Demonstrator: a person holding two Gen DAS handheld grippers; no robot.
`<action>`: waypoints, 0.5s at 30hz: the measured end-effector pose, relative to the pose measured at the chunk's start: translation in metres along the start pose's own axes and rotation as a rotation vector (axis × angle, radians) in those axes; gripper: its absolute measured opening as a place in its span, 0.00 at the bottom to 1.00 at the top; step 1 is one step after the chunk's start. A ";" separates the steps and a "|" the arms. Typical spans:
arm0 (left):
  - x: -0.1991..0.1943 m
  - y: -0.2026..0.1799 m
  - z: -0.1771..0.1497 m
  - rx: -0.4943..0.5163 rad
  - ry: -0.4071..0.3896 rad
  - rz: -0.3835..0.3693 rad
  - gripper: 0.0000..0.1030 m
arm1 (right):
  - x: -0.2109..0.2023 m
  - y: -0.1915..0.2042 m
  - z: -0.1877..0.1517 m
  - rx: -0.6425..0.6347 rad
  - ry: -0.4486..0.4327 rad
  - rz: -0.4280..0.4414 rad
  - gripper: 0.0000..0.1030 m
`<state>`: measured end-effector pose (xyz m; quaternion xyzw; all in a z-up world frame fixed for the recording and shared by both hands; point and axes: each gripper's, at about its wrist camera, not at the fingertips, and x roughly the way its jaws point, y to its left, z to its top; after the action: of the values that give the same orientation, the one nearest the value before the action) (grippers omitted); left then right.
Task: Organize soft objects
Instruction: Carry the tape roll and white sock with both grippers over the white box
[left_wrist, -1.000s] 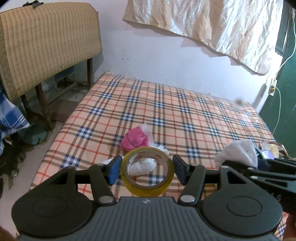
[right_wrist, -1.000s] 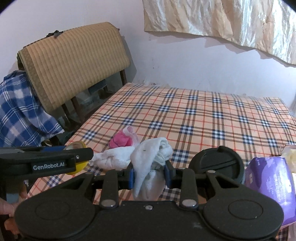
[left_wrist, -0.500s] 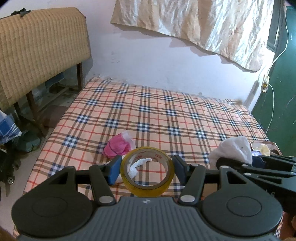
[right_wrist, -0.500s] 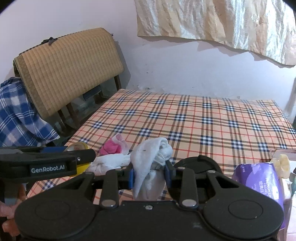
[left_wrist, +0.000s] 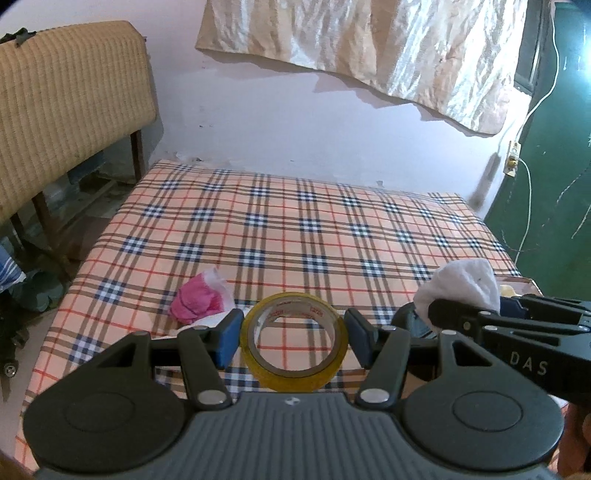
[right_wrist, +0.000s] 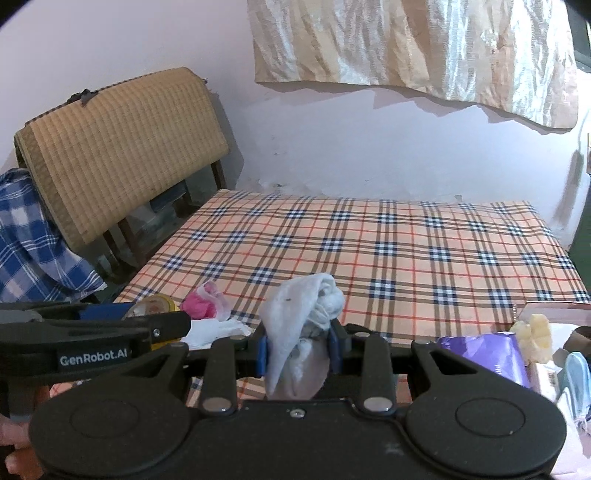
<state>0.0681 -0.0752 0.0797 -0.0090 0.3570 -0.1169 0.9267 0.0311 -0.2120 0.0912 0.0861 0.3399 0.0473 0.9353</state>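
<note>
Left gripper (left_wrist: 293, 338): I hold a yellow ring-shaped roll of adhesive tape (left_wrist: 294, 343) clamped across its width, clear of the plaid-sheeted bed (left_wrist: 295, 229).
Right gripper (right_wrist: 297, 349): narrow, pinching a crumpled white cloth bundle (right_wrist: 301, 321), also off the bed.
Cloth handling: I judge it light, soft and compressible; the loose fold hanging below may slip, so take it at the bunched middle.
Tape handling: I judge it stiff and light, its rim smooth; opposing walls are the sound hold.
Pink crumpled cloth in clear plastic (left_wrist: 197, 299): lying near the bed's front edge, beside a flat white cloth (right_wrist: 212, 330).
Left view only: green door (left_wrist: 554, 184), wall socket and cable.
Right view only: purple plastic packet (right_wrist: 487, 352), pale yellow soft lump (right_wrist: 535, 336), blue checked fabric (right_wrist: 33, 240), lower right and far left.
</note>
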 end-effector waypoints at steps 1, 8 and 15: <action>0.001 -0.002 0.000 0.003 0.000 -0.005 0.59 | -0.001 -0.003 0.000 0.001 -0.001 -0.004 0.37; 0.004 -0.015 0.001 0.026 0.000 -0.019 0.59 | -0.007 -0.020 0.001 0.017 -0.008 -0.023 0.37; 0.007 -0.029 0.002 0.042 0.000 -0.040 0.59 | -0.014 -0.036 0.002 0.031 -0.014 -0.040 0.37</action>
<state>0.0678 -0.1049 0.0795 0.0032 0.3543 -0.1428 0.9242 0.0228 -0.2494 0.0942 0.0942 0.3358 0.0227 0.9369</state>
